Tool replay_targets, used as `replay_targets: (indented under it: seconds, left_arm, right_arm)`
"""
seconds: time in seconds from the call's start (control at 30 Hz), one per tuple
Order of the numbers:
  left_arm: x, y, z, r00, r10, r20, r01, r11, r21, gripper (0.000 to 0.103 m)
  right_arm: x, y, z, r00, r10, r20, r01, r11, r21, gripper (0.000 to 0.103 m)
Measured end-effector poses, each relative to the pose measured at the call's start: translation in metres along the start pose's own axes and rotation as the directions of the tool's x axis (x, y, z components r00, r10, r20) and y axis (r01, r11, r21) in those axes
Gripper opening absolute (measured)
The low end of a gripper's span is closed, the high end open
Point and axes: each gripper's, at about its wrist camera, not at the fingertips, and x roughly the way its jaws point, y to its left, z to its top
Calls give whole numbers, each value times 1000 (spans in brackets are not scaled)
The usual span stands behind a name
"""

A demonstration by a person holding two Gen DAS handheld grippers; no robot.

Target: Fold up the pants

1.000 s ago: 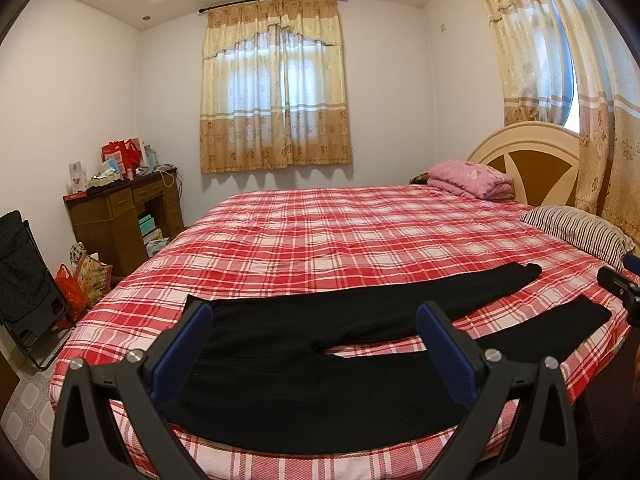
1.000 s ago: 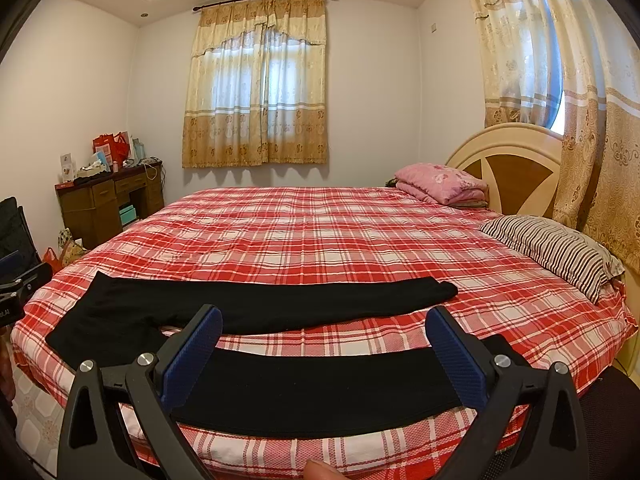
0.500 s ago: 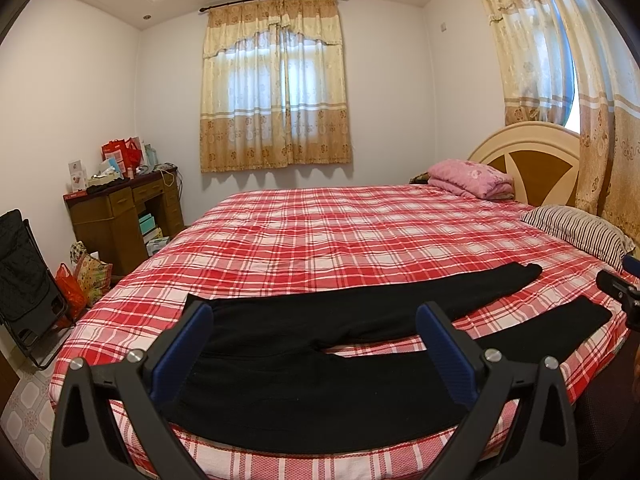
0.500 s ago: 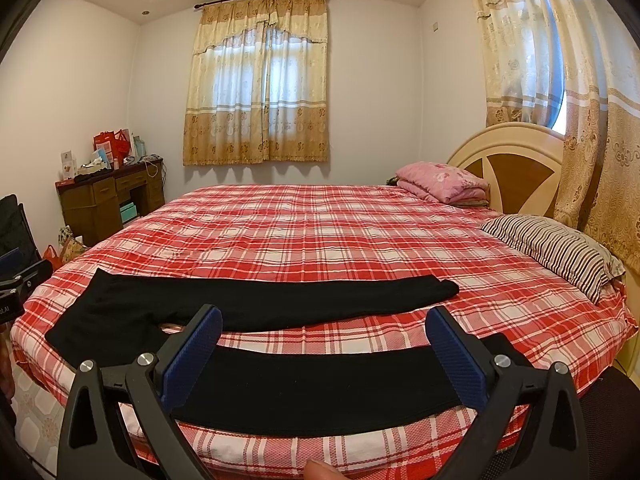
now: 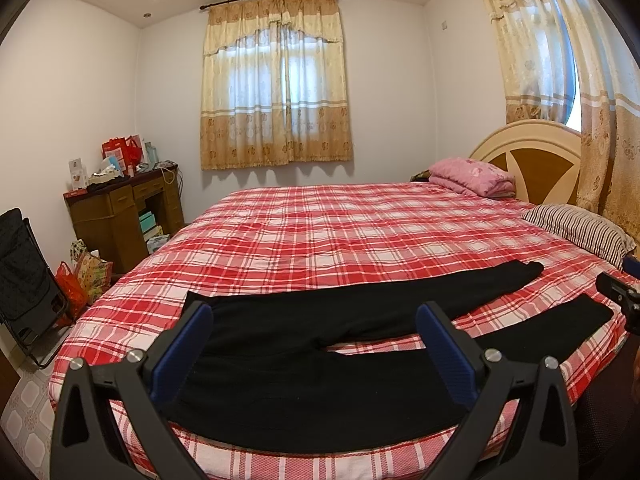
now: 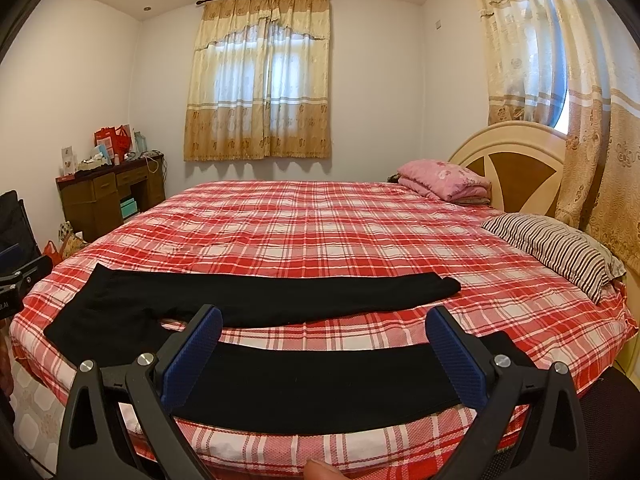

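Nothing has shifted in the last second: both the left gripper (image 5: 314, 332) and right gripper (image 6: 324, 336) hover wide open, empty, above the flat black fabric pants (image 5: 320, 364), so folding hasn't begun.

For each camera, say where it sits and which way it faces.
Left wrist: on the left gripper, at the near bed edge over the pants' waist end, facing the window; its open fingers show.
Right wrist: on the right gripper, over the near leg, facing likewise; open fingers, a fingertip.
Shared: pants, bed, pillow, each other's gripper at frame edge.
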Motion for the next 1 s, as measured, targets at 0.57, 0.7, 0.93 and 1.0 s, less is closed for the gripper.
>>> replay_targets:
  seconds: [0.57,0.7,0.93,1.0]
  left_arm:
    - [110,131,-9,965,214,-151,-216,976,2,103]
    - [156,174,-13,947,232,-222,-230,973,34,89]
    - [228,191,-18,931,146,-333,-148,989,19,72]
    - [247,189,-20,919,127,-374,-126,992,28,69]
  right_arm:
    - [74,-4,-47,985,3,-174,-7,1000,-27,102]
    - [94,-8,-64,974,29,-224,-31,999,-6,102]
    - [113,-31,-66,968,5,-250,4,999,35,102]
    - [119,-36,-61,968,-12,-250,21,999,31,102]
